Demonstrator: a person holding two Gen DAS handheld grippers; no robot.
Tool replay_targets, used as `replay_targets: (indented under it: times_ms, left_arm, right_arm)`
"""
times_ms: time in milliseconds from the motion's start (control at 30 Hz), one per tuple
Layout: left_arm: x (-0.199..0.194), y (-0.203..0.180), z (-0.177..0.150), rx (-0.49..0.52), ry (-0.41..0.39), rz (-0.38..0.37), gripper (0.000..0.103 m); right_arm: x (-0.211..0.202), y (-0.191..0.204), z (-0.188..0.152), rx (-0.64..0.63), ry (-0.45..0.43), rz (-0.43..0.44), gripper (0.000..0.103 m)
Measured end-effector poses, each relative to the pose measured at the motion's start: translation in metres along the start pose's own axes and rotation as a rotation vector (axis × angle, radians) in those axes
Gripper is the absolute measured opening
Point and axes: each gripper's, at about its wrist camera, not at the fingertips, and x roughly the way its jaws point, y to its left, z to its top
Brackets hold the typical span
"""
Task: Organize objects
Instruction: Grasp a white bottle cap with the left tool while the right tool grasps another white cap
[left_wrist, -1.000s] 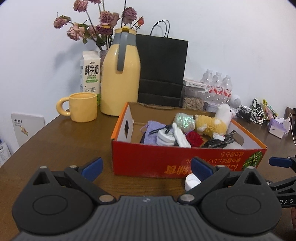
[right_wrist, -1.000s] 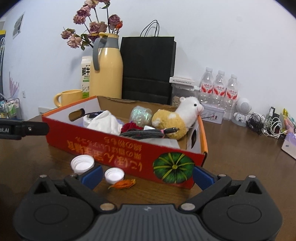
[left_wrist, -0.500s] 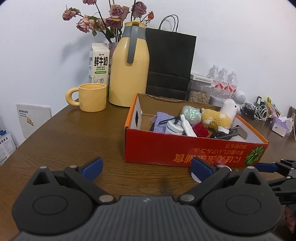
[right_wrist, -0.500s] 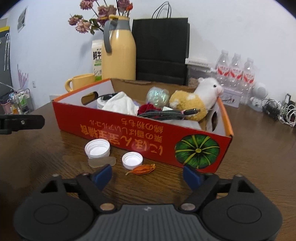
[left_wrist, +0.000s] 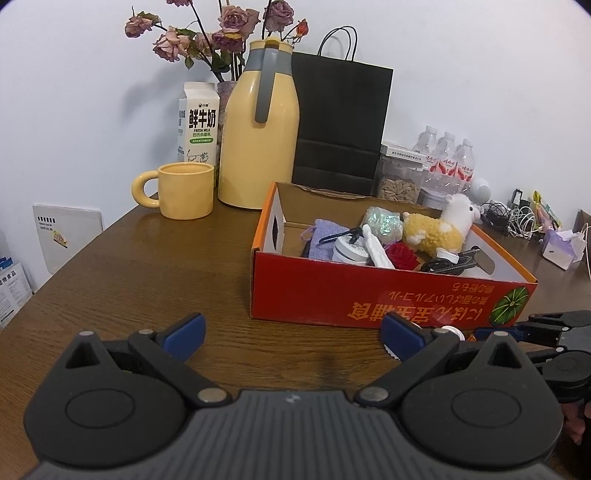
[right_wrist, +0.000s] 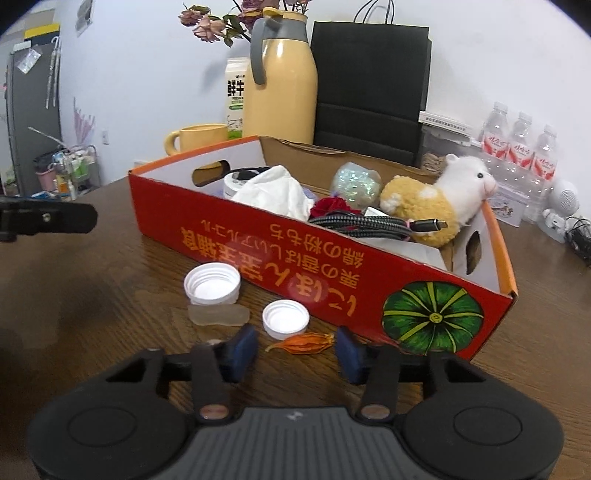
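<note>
**Right claw narrowing on dried orange bud beside the red box**

Right gripper (right_wrist: 297, 350): jaws have just been closing, now narrow, blue pads either side of the dried orange bud (right_wrist: 301, 343). Bud lies between them on the wood; pads look just short of its ends, no clear squeeze, so not grasped yet. Left gripper (left_wrist: 291, 332): jaws spread wide, released, nothing between them, hovering over bare table in front of the box's near-left corner.

Big to small:
- Wooden table (left_wrist: 147, 266), dark brown, carries everything.
- Black paper bag (left_wrist: 340, 122) upright against the wall, behind the box.
- Red cardboard box (right_wrist: 295, 258), open top, pumpkin print at its right end, sits mid-table. Inside: alpaca plush (right_wrist: 436, 199), white cloth (right_wrist: 277, 195), braided cable (right_wrist: 365, 223), glittery ball (right_wrist: 356, 182), red rose (right_wrist: 328, 205), purple pouch (left_wrist: 325, 242).
- Yellow thermos jug (left_wrist: 258, 129) left of the bag, milk carton (left_wrist: 197, 122) and dried roses (left_wrist: 221, 33) behind it.
- Yellow mug (left_wrist: 184, 190) just left of the jug.
- Water bottles (right_wrist: 521, 144) at back right, seed jar (left_wrist: 400, 177) beside them.
- Large white cap (right_wrist: 212, 284), open side up, on the table close to the box's front wall.
- Translucent flat piece (right_wrist: 218, 315) touching that cap's near edge.
- Small white cap (right_wrist: 286, 319), open side up, right of it, just beyond the bud.
</note>
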Motion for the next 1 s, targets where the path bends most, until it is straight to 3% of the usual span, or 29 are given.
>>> replay_targets:
  times_ms: [233, 533, 833, 1000]
  left_arm:
    - [0.004, -0.004, 0.000, 0.008, 0.011, 0.000, 0.103]
    - [0.015, -0.021, -0.002, 0.027, 0.041, -0.025, 0.103]
    - [0.049, -0.061, 0.003, 0.074, 0.121, -0.065, 0.103]
    - [0.071, -0.081, 0.004, 0.091, 0.169, -0.040, 0.103]
  right_arm:
    - [-0.001, 0.001, -0.001, 0.000, -0.021, -0.012, 0.038]
    - [-0.022, -0.006, -0.005, 0.065, -0.144, -0.083, 0.038]
    - [-0.032, -0.003, -0.008, 0.066, -0.199, -0.120, 0.038]
    - [-0.034, -0.006, -0.008, 0.081, -0.205, -0.130, 0.039]
